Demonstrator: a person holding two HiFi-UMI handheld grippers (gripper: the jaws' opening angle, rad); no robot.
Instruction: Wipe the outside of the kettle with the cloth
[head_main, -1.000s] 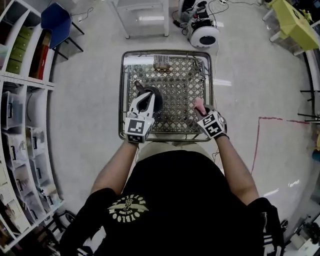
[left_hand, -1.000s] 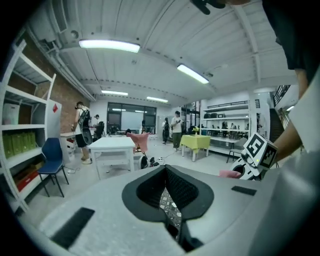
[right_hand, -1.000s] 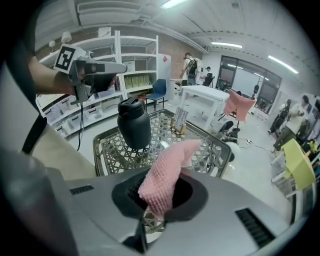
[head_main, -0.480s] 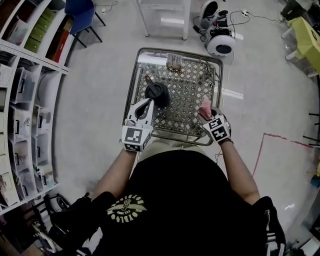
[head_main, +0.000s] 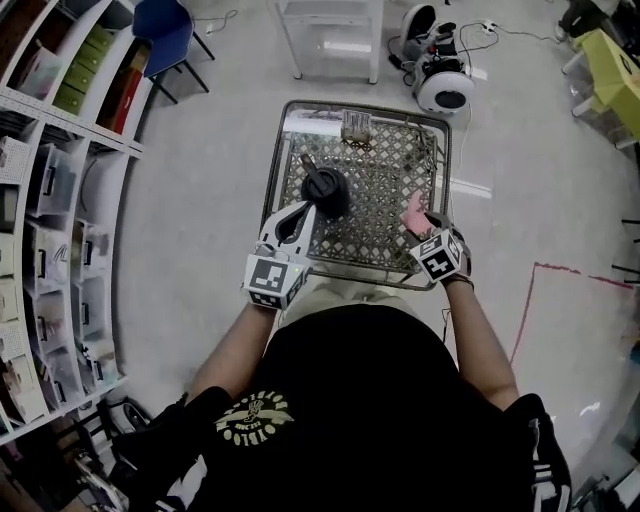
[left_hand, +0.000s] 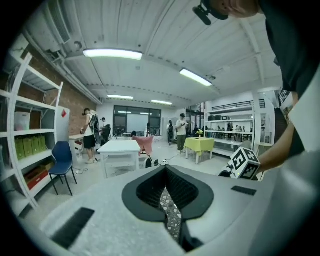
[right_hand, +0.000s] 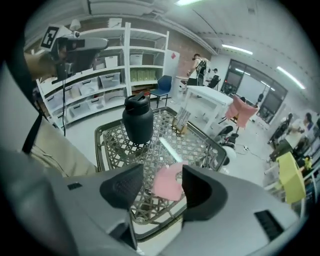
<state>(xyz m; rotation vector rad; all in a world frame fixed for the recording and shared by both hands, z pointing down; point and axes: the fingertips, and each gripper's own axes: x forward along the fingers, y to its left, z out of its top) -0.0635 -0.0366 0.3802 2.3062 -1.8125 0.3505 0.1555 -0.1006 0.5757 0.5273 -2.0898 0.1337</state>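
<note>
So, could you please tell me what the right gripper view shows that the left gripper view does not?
Only the right gripper view: the dark rounded kettle, and the pink cloth lying between the right gripper's open jaws, which have just been opening; the pads do not press it. Only the left gripper view: the left gripper's jaws shut on nothing. Both: the metal lattice table, blue chair, white table and yellow table.

Your left gripper (head_main: 304, 208) reaches out ahead of your left forearm (head_main: 232, 345) and points nearly level. Its jaws are closed together with nothing between them. Your right gripper (head_main: 421, 224) tips steeply down from your right forearm (head_main: 482, 340). Its jaws have just been opening and stand wide apart, with the pink cloth (right_hand: 167, 182) loose between them.
</note>
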